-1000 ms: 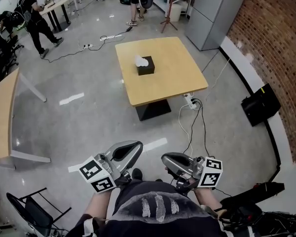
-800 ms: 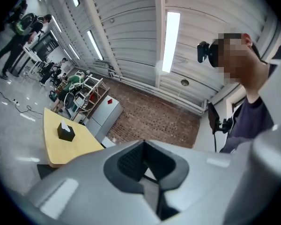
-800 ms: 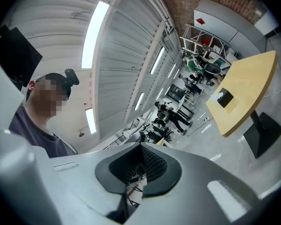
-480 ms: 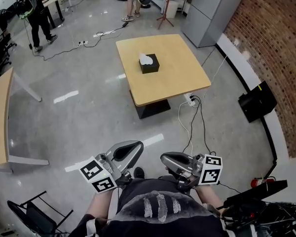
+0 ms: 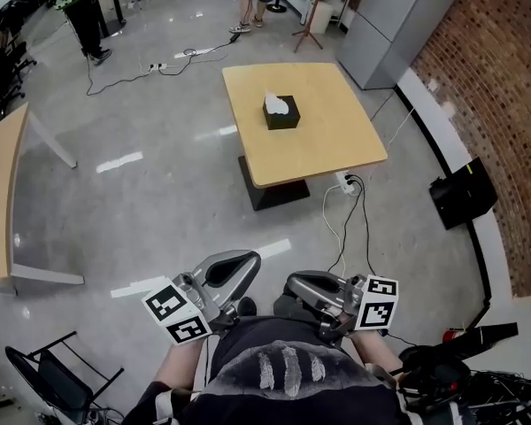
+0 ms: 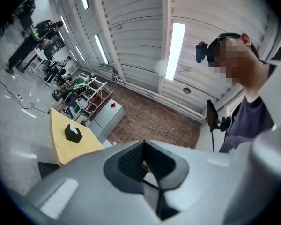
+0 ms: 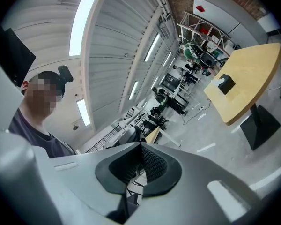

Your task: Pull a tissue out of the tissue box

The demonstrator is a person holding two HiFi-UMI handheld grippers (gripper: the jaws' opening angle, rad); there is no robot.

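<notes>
A small black cardboard tissue box stands upright near the middle of a square, light wooden table, with a white tissue puffing up out of its top slot. The box is well apart from both grippers. The left gripper and the right gripper are held close to the person's body, each with its jaws pressed together and holding nothing.

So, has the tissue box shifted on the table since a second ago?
No. The tissue box still sits at the same spot on the yellow table; both slid right together in the head view.
</notes>
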